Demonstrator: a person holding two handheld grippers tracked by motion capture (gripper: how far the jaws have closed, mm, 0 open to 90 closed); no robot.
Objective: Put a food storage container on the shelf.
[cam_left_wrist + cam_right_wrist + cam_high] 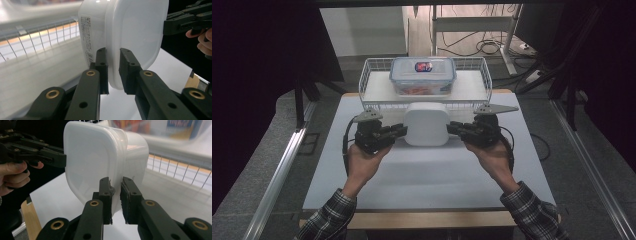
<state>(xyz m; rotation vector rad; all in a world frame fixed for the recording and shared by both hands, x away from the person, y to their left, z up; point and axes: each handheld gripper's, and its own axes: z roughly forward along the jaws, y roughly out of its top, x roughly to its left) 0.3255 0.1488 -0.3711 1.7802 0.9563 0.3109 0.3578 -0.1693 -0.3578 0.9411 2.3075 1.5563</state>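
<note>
A white plastic container (427, 123) with rounded corners hangs above the white table (427, 175), held from both sides. My left gripper (403, 130) is shut on the container's left rim, and my right gripper (450, 128) is shut on its right rim. In the left gripper view, the black jaws of my left gripper (113, 53) pinch the rim of the container (135, 32), with the right gripper (175, 23) at its far edge. In the right gripper view, my right gripper (115, 182) clamps the rim of the container (90, 157), and the left gripper (58, 160) bites the opposite side.
A white wire basket (372, 85) stands at the table's far edge, right behind the lifted container. Inside it sits a clear lidded box (423, 75) with red contents. A wooden strip runs along the near table edge. Cables lie on the floor beyond.
</note>
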